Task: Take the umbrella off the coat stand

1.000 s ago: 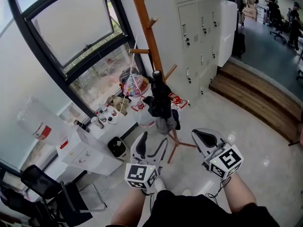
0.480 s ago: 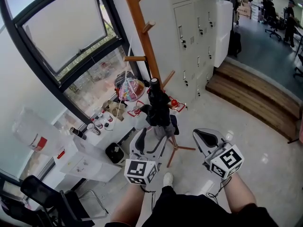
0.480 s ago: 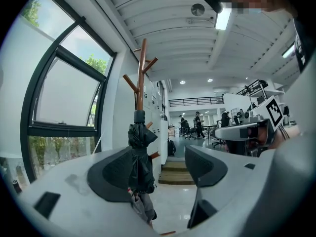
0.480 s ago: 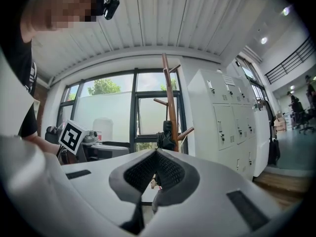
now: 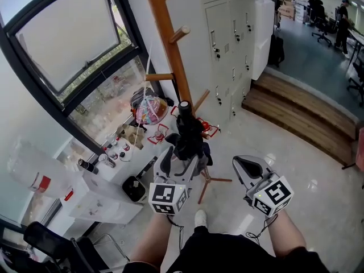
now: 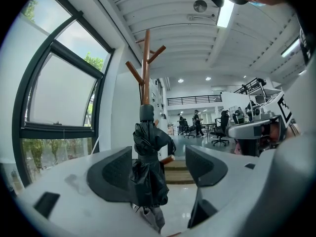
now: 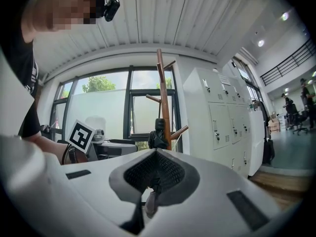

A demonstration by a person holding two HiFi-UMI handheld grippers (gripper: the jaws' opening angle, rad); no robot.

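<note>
A black folded umbrella [image 5: 187,134] hangs upright from a low peg of the brown wooden coat stand [image 5: 165,38]. My left gripper [image 5: 181,162] is open just below and in front of it, one jaw on either side of the umbrella's lower end. In the left gripper view the umbrella [image 6: 147,167] stands between the open jaws of the left gripper [image 6: 158,168], with the coat stand [image 6: 146,68] behind. I cannot tell whether it touches a jaw. My right gripper [image 5: 243,166] is shut and holds nothing, off to the right. Past the shut right gripper [image 7: 155,156], the umbrella [image 7: 158,135] shows against the stand [image 7: 163,93].
Grey lockers [image 5: 233,27] stand right behind the stand, and a large window [image 5: 68,44] is at the left. A low white cabinet [image 5: 108,178] with bottles and a colourful bag [image 5: 149,108] sit left of the stand's base. Wooden steps [image 5: 301,112] rise at the right.
The view has closed in on the stand. My left gripper has moved forward, and its open jaws now flank the umbrella's lower end. The right gripper has hardly moved.
</note>
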